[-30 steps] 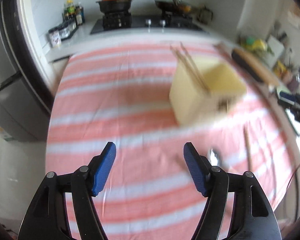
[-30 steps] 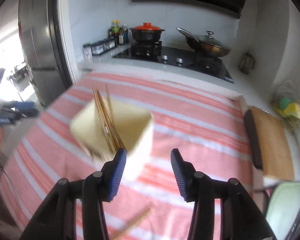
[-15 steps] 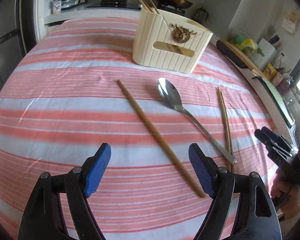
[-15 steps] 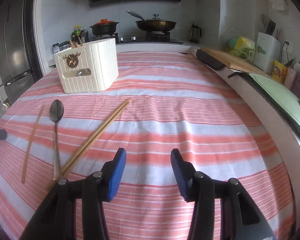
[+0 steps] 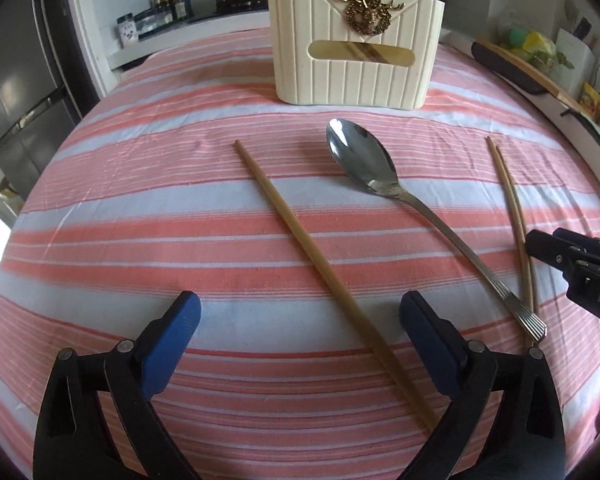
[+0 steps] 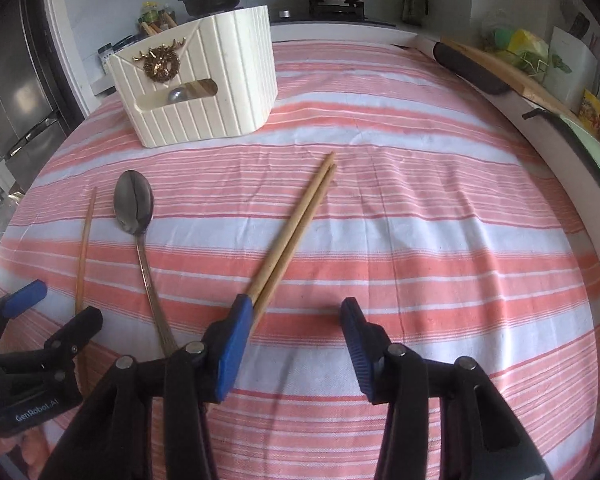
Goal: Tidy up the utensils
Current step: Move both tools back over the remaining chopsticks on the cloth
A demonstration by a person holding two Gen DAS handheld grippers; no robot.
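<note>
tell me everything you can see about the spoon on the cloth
The spoon is polished metal, mirror-bright, with an oval bowl and a long thin handle that ends in a ribbed, flared tip. It lies flat on the striped tablecloth, bowl up and pointing toward the cream utensil holder, between the single chopstick and the chopstick pair. Its tip appears to overlap the pair. No gripper holds it.

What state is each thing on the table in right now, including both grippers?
Holder: upright, chopsticks inside.
Spoon: flat on cloth, bowl up.
Single chopstick: loose on cloth.
Chopstick pair: side by side on cloth.
Left gripper: opening, holding nothing.
Right gripper: open, empty.
</note>
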